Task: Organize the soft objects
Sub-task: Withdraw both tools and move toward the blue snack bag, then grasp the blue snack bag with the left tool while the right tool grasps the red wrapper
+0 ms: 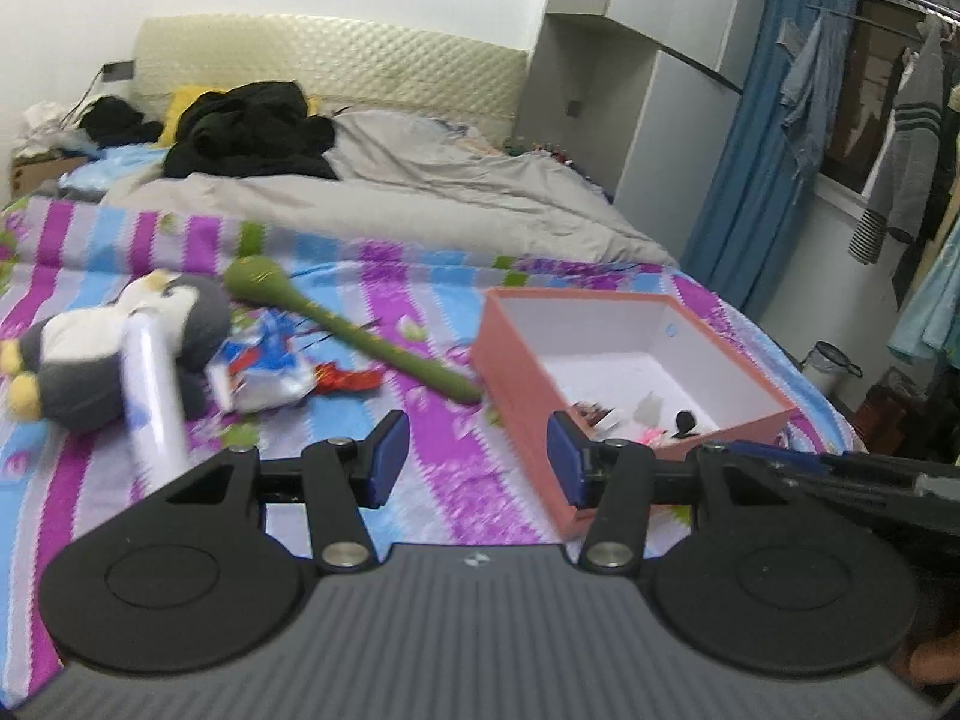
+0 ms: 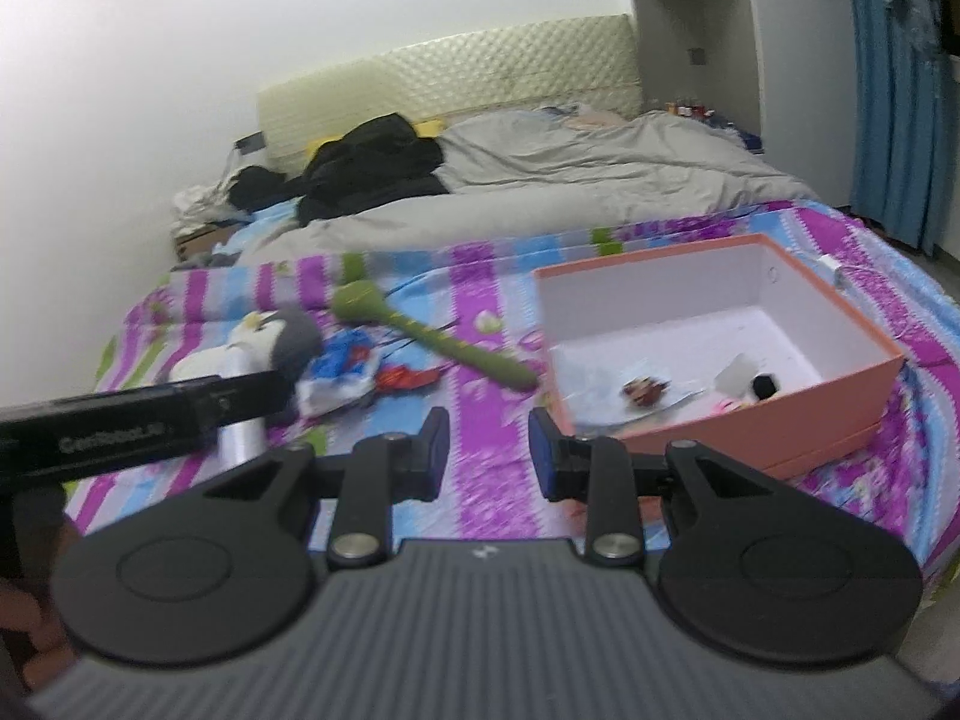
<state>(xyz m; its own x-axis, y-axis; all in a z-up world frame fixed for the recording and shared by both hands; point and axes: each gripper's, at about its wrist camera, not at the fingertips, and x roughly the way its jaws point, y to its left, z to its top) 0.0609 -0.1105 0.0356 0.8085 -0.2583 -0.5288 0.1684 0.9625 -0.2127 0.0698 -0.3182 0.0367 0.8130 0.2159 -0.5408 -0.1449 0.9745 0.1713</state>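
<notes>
A grey and white penguin plush [image 1: 114, 348] [image 2: 282, 339] lies on the striped bedspread at the left, with a white tube [image 1: 153, 390] [image 2: 237, 414] across it. Beside it sit a blue and white crumpled packet [image 1: 264, 369] [image 2: 345, 375] and a long green soft toy [image 1: 348, 324] [image 2: 438, 342]. A pink open box [image 1: 528, 372] [image 2: 840, 408] with several small items stands at the right. My left gripper [image 1: 477, 459] hovers open above the bedspread, nothing between its blue pads. My right gripper [image 2: 489, 456] is open too, and holds nothing.
A grey duvet [image 1: 420, 192] and a heap of black clothes [image 1: 252, 132] cover the far half of the bed. A white wardrobe [image 1: 636, 120], blue curtain [image 1: 756, 150] and hanging clothes [image 1: 900, 138] stand to the right. The left gripper's black body [image 2: 120, 426] crosses the right wrist view.
</notes>
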